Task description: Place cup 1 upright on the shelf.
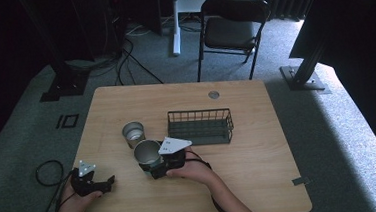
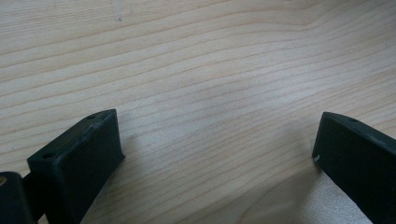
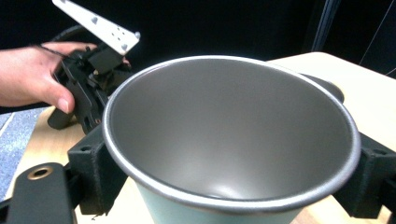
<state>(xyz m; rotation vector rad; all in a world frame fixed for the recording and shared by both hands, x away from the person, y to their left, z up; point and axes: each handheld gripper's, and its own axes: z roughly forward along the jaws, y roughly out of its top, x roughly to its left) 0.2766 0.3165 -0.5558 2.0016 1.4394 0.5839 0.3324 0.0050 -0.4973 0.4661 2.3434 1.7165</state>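
Note:
A steel cup (image 1: 146,152) with a pale outer wall stands near the table's middle, and my right gripper (image 1: 151,166) is shut on it. In the right gripper view the cup (image 3: 233,130) is empty, with a black jaw pressed on each side of it, and my right gripper (image 3: 231,175) holds it just under the rim. A second steel cup (image 1: 133,134) stands just behind and to the left. My left gripper (image 1: 108,184) rests at the table's front left, open. Its jaws stand wide apart over bare wood, my left gripper (image 2: 215,144) holding nothing.
A dark wire basket (image 1: 200,127) sits right of the cups at mid-table. The wooden table (image 1: 260,171) has a round cable port (image 1: 214,94) at the back. A folding chair (image 1: 233,27) stands beyond the table. Cables lie on the floor at left.

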